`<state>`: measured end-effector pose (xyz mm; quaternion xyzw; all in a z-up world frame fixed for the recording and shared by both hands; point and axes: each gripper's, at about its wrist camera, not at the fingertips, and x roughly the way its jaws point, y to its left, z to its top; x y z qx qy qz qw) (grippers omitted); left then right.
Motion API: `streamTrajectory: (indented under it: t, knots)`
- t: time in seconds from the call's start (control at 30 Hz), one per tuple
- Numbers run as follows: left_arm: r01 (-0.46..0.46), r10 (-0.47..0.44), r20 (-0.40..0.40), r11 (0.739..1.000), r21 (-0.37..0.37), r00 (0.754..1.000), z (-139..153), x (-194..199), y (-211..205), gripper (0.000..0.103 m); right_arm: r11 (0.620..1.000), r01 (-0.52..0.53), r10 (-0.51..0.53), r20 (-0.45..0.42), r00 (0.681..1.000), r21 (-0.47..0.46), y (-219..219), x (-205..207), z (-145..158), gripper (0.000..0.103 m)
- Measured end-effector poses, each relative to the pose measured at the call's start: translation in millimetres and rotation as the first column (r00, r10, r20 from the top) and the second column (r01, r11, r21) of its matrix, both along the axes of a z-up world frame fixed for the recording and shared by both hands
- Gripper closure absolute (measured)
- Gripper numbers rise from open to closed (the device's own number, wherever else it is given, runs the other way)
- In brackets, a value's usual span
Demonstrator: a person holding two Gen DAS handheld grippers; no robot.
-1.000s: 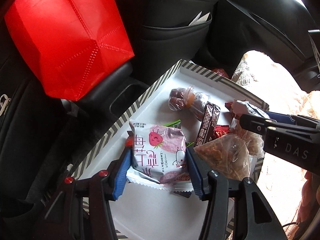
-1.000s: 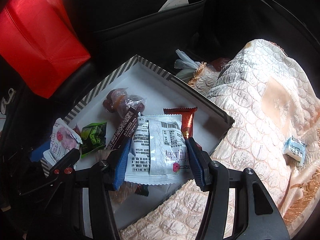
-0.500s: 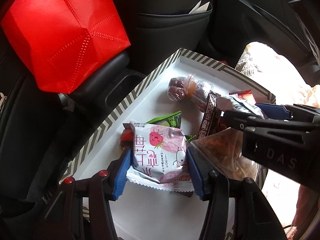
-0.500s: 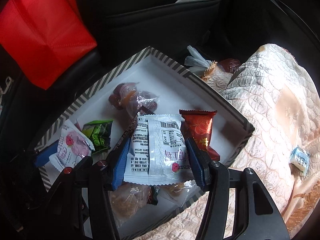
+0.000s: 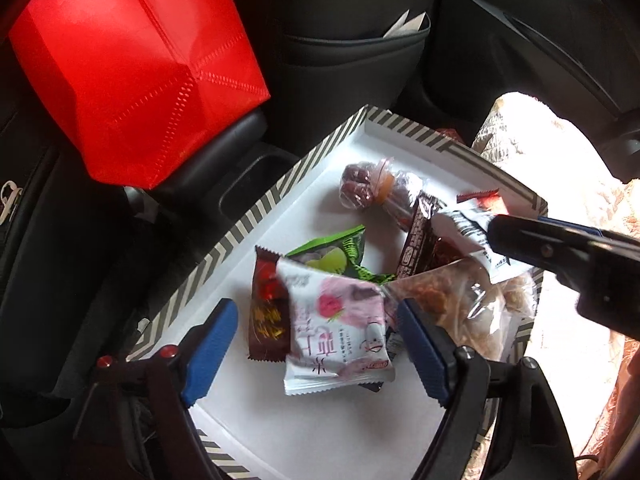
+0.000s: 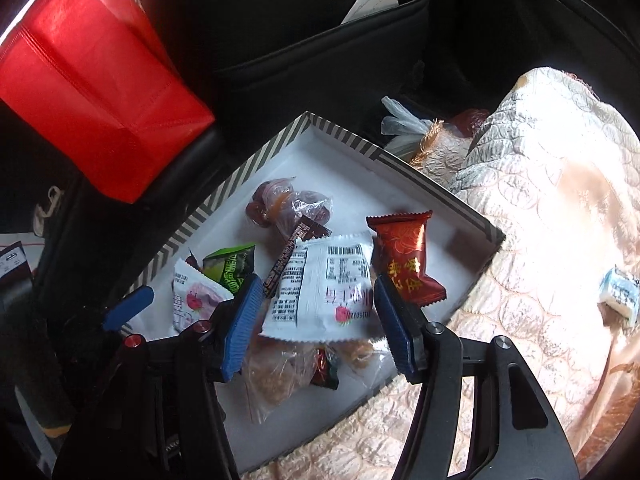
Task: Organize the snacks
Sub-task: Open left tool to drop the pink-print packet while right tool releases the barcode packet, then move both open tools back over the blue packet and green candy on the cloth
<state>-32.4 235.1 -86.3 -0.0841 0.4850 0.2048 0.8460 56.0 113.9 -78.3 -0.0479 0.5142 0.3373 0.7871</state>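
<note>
My left gripper (image 5: pixel 316 344) is opening over the near part of the striped box (image 5: pixel 280 200), its blue pads now clear on both sides of the pink strawberry packet (image 5: pixel 340 332), so I read that packet as let go and lying in the box on top of a brown wrapper (image 5: pixel 268 320). My right gripper (image 6: pixel 316 312) is opening too; the white packet with the barcode (image 6: pixel 324 288) sits between its pads, and they look just off its edges, so I take it as released over the clear bag of fried snacks (image 6: pixel 276 376) rather than gripped. Both packets are brought here because the box is the collecting place: the green packet (image 5: pixel 332 256), the dark bar (image 5: pixel 420 236), the bag of dates (image 5: pixel 372 188) and the red wrapper (image 6: pixel 404 256) already lie inside it. One small white-and-blue sweet (image 6: pixel 620 296) lies outside on the quilted cover (image 6: pixel 560 208), and I judge it the next thing to fetch. The red bag (image 5: pixel 132 64) stands apart beyond the box.
</note>
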Motion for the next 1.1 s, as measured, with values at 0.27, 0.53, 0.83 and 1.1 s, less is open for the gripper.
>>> streamTrajectory:
  t: [0.27, 0.53, 0.83, 1.1]
  knots:
    - [0.037, -0.037, 0.03, 0.999, 0.002, 0.999, 16.1, -1.0, -18.0, 0.019, 0.996, 0.076, -0.076, 0.003, 0.997, 0.057, -50.6, 1.6, 20.9, 0.044]
    - [0.098, -0.098, 0.038, 0.995, 0.009, 0.994, 26.8, 8.9, -46.0, 0.015, 0.977, 0.206, -0.206, 0.003, 0.979, 0.051, -123.7, 20.7, 30.9, 0.044]
    - [0.208, -0.208, 0.021, 0.978, 0.01, 0.978, 31.3, 35.0, -95.0, 0.014, 0.928, 0.371, -0.369, -0.043, 0.928, 0.042, -216.3, 65.6, 37.7, 0.044]
    - [0.332, -0.332, -0.009, 0.943, 0.0, 0.943, 25.8, 70.9, -152.1, 0.014, 0.871, 0.491, -0.484, -0.118, 0.867, 0.035, -282.6, 100.4, 21.5, 0.044]
